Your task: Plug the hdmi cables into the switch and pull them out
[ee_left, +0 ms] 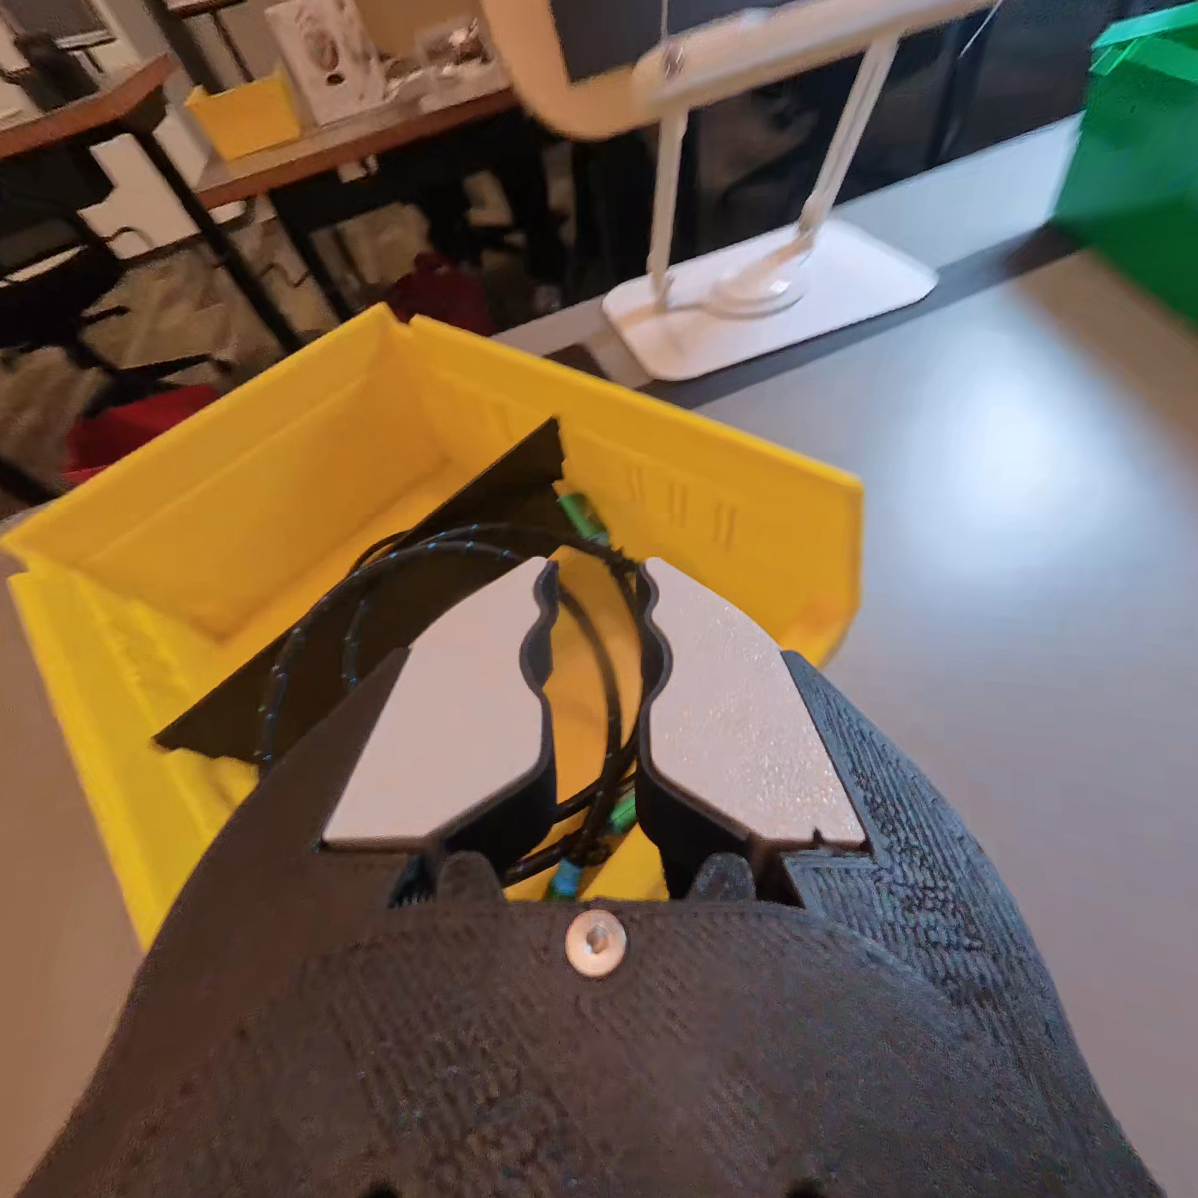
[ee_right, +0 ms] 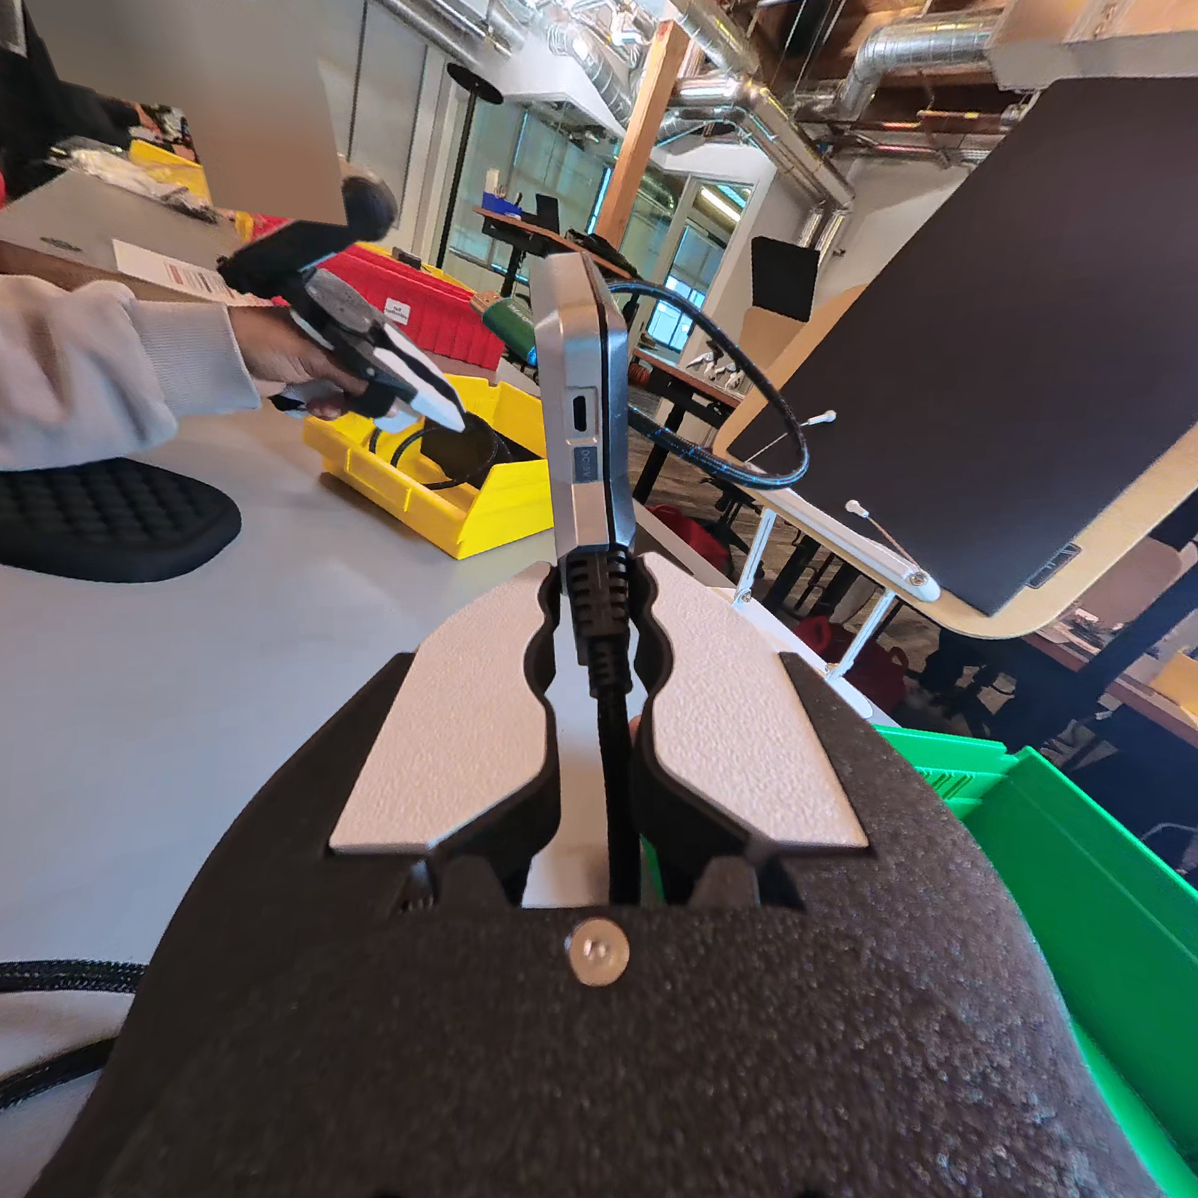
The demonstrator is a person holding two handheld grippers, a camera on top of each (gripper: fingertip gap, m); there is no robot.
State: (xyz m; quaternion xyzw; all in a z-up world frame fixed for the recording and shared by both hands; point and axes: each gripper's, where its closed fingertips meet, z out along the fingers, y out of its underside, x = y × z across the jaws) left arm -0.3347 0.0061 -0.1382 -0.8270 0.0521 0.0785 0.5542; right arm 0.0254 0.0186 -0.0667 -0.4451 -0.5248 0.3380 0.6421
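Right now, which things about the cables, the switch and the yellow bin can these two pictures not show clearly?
- Left wrist view: the left gripper covers part of the coiled cables in the yellow bin.
- Right wrist view: the switch shows edge-on, so its ports facing away are hidden.
- Right wrist view: the black cable runs down behind the right gripper.

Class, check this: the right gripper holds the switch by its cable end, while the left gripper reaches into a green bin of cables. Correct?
One error: the bin under the left gripper is yellow, as the left wrist view shows. The right gripper does hold the switch by its cable end.
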